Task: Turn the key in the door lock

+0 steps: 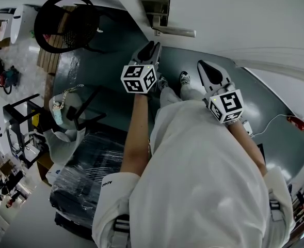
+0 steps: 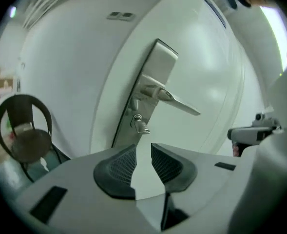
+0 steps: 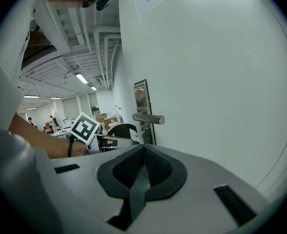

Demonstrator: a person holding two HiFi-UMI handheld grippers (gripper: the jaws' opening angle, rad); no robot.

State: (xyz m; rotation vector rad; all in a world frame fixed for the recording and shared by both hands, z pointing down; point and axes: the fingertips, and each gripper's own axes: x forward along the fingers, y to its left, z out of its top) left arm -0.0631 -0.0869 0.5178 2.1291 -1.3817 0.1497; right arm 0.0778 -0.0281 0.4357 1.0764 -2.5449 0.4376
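Observation:
A silver lock plate [image 2: 159,68] with a lever handle [image 2: 178,100] sits on the white door [image 2: 206,72]. A small metal key [image 2: 141,126] sticks out of the keyhole below the handle. My left gripper [image 2: 143,147] points at it from just short of it. Its jaws stand apart and the key is ahead of the pads, not between them. In the head view the left gripper [image 1: 153,46] hovers just under the handle [image 1: 175,31]. My right gripper [image 1: 203,66] hangs back to the right, shut with nothing in it [image 3: 143,150].
A black round-backed chair [image 1: 69,19] stands to the left of the door. A black plastic-wrapped bundle [image 1: 84,174] lies on the floor at the left. A white cable with a red piece [image 1: 295,122] runs along the floor at the right.

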